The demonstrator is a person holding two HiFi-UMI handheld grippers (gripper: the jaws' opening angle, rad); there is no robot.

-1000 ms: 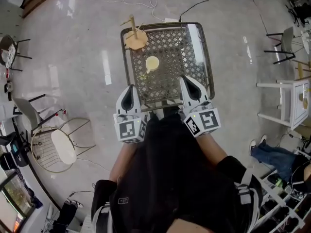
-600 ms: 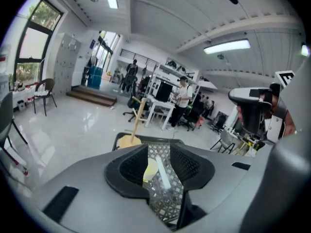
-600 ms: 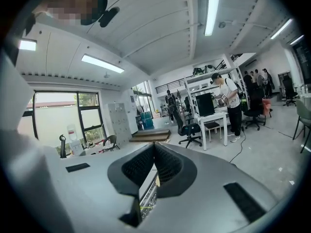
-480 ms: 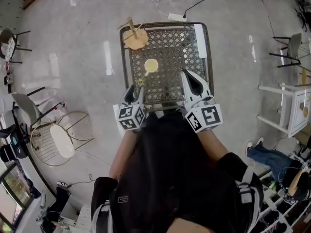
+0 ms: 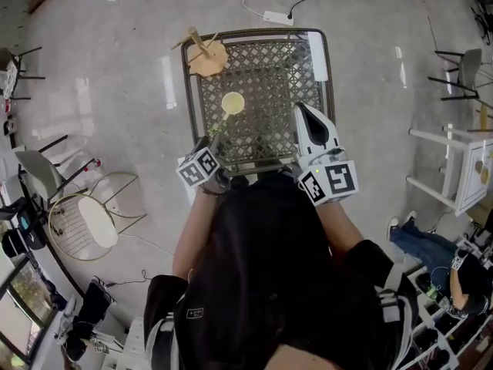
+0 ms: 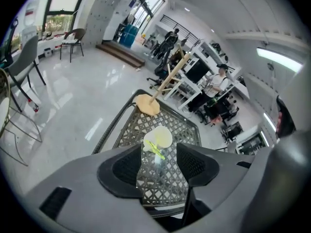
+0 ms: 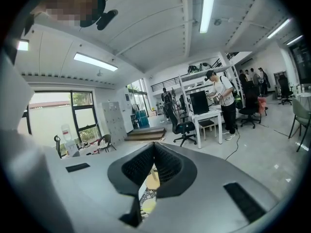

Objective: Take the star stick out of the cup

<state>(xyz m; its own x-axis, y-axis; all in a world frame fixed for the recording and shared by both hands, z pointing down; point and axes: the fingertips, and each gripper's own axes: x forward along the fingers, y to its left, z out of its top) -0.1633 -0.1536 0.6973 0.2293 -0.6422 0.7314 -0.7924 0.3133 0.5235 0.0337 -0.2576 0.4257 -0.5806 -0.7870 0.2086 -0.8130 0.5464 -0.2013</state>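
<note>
A pale yellow cup (image 5: 233, 102) stands near the middle of the dark lattice table (image 5: 262, 141). The yellow-green star stick (image 5: 219, 127) leans out of it toward the near left. My left gripper (image 5: 211, 139) is tilted over the table's near edge, just short of the cup. In the left gripper view the cup (image 6: 159, 135) and stick (image 6: 156, 150) show in the gap of the left gripper (image 6: 158, 145); its jaws are opening and the pads do not press the stick. My right gripper (image 5: 302, 111) hovers over the table's right side, with nothing in it. Seen from its own camera, the right gripper (image 7: 154, 144) is shut.
A wooden peg stand (image 5: 206, 55) sits on the table's far left corner, and a white strip (image 5: 316, 49) lies along its right edge. A power strip (image 5: 275, 17) with cables lies on the floor beyond. A wire chair (image 5: 96, 223) stands at left, white furniture (image 5: 468, 168) at right.
My left gripper has moved forward over the table's near edge toward the cup, tilted, and its jaws have gone from shut to open. The right gripper has barely moved.
</note>
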